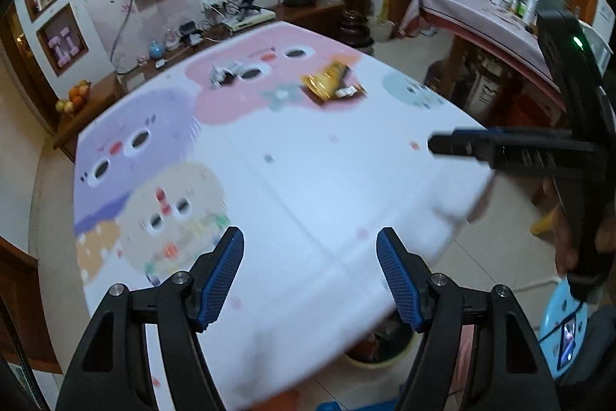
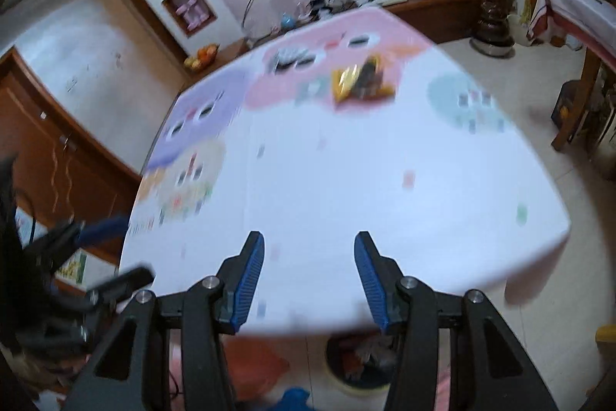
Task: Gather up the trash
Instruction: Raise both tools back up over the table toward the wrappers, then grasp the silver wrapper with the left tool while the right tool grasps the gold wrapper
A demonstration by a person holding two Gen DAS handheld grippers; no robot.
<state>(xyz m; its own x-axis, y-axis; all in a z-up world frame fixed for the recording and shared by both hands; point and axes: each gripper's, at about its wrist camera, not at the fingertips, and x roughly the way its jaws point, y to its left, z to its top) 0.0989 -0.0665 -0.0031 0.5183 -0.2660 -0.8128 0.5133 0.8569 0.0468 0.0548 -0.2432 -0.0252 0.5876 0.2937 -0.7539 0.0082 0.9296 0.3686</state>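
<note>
Both tongs stand open and hold nothing. Left tongs [image 1: 310, 272] hang over the near edge of the tabletop [image 1: 308, 180], their blue ribbed pads [image 1: 227, 268] spread wide apart above the white cloth with its pastel cartoon shapes.

In the left wrist view, going left to right: a bowl of fruit [image 1: 73, 97] sits on a low wooden shelf at about 9 o'clock. A small crumpled grey-white scrap [image 1: 225, 72] lies on the pink patch at about 11 o'clock, toward the far edge. Just right of it, at about 12 o'clock, lies a gold and brown snack wrapper [image 1: 333, 83], flat on the cloth, apart from the scrap. At 3 o'clock the right tongs [image 1: 435, 143] reach in from the side, high over the tabletop's right corner.

In the right wrist view the right tongs [image 2: 310, 278] also hover over the near edge with pads parted; the picture is blurred. The left tongs [image 2: 119, 249] show at 8 o'clock. The wrapper [image 2: 362, 83] lies at 12 o'clock, far across the tabletop [image 2: 346, 187]. Below the near edge, at 6 o'clock, a round bin [image 2: 360, 363] stands on the floor with mixed rubbish inside.
</note>
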